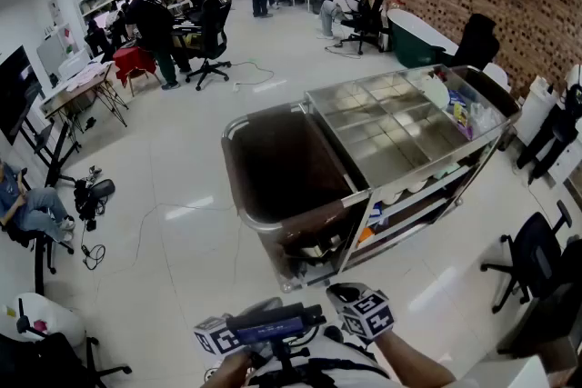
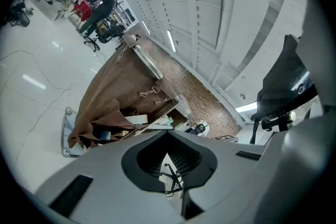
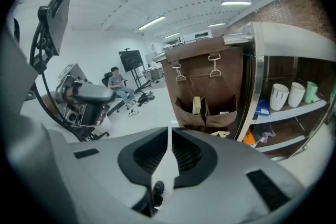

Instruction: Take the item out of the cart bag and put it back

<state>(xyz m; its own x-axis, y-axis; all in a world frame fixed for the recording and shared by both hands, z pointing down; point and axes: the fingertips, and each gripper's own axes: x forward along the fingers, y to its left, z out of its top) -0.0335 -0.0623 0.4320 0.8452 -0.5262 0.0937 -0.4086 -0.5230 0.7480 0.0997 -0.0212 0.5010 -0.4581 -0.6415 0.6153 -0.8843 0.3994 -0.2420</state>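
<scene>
Left tongs [image 2: 168, 136] pressed together, empty. Right tongs [image 3: 169, 136] likewise. At twelve o'clock, brown cart bag [image 1: 282, 168] hanging on steel cart [image 1: 391, 141].

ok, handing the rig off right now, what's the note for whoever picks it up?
Left claw: shut, empty.
Right claw: shut, empty.
Both are short of the steel cart.
Brown fabric cart bag hangs on the cart's end; a pale flat item sits in one of its outer pockets.
Done: apparently nothing, no item is out.
Left: take an item out of the bag, put it back.
</scene>
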